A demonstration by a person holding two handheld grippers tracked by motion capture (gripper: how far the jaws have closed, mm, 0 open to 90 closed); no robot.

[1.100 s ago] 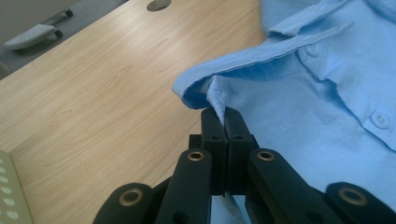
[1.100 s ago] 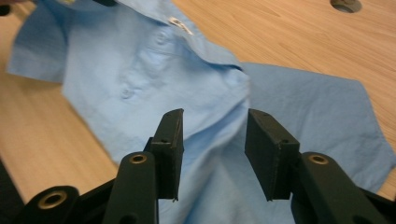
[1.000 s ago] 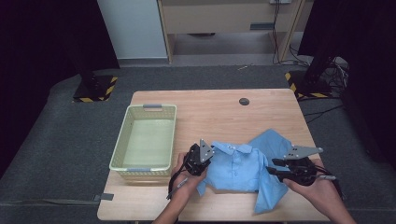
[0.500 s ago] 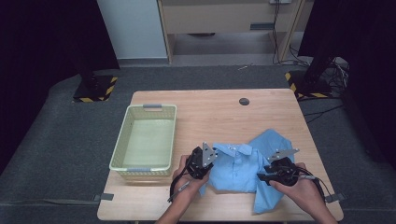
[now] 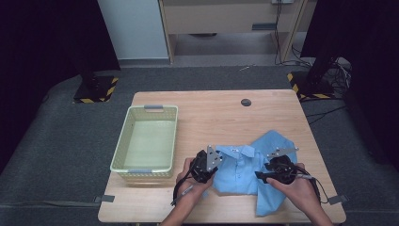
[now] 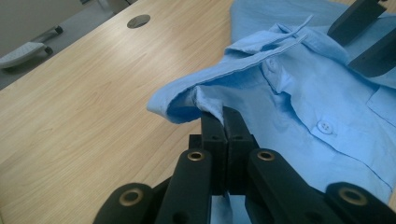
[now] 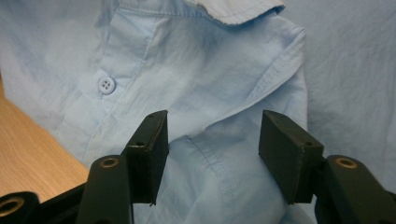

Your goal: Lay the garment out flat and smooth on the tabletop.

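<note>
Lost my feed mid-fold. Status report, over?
Left hand-held gripper shut on blue shirt edge. Right hand-held gripper open over shirt front. Basket left of shirt, nothing in the way.

Shirt [image 5: 244, 168]: thin woven cloth, light blue, matt, softly creased, with stitched seams and a smooth, slightly glossy plastic button [image 7: 107, 85]. Worktop [image 5: 211, 110]: pale wood with fine straight grain and a smooth satin finish. Basket [image 5: 123, 146]: pale yellow-green plastic with perforated walls. Left gripper [image 6: 223, 122] and right gripper [image 7: 212, 140]: matt black plastic jaws with dull brass-coloured metal rivets.
</note>
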